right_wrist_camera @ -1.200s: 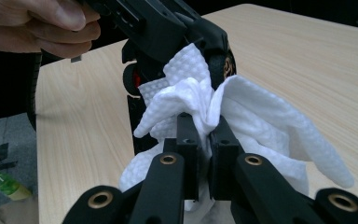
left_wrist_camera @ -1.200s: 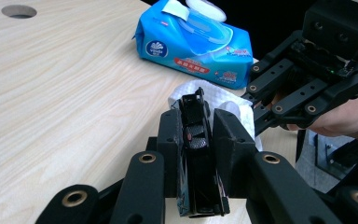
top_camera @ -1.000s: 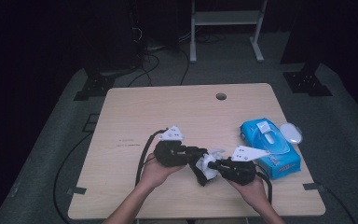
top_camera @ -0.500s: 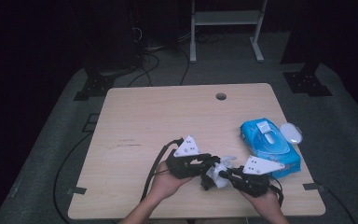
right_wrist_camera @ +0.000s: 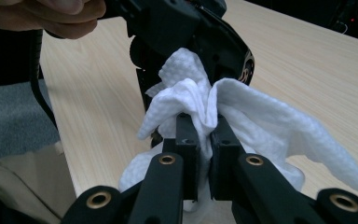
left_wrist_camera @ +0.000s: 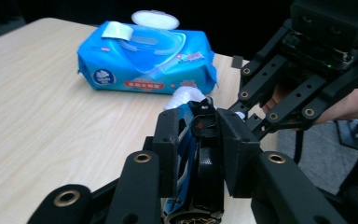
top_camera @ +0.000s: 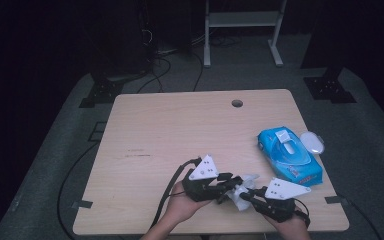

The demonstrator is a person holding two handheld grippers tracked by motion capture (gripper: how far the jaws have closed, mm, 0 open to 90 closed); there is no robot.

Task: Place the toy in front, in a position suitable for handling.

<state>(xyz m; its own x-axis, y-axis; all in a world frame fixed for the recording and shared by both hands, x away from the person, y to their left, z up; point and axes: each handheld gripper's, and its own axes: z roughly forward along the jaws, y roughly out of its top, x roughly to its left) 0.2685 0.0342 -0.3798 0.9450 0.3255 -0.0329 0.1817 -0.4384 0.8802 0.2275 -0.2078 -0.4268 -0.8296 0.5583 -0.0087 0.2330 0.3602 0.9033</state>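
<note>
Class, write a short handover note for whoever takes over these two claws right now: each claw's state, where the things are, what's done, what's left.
Left claw: clamped on a black object over the table's near edge. Its jaws have just eased open a little, with the object between them.
Right claw: shut on a white wipe, which lies against the object.
Pack: right side of the table, lid open.
Done: wipe out, object gripped.
Left: probably finish wiping, then set both down.

Wooden table [top_camera: 180, 135], blue wipes pack [top_camera: 290, 156] near its right edge, lid open, 2 grippers left of the pack at the near edge, left gripper [top_camera: 226, 183] and right gripper [top_camera: 250, 194] meeting at a white wipe [top_camera: 241, 189]
</note>
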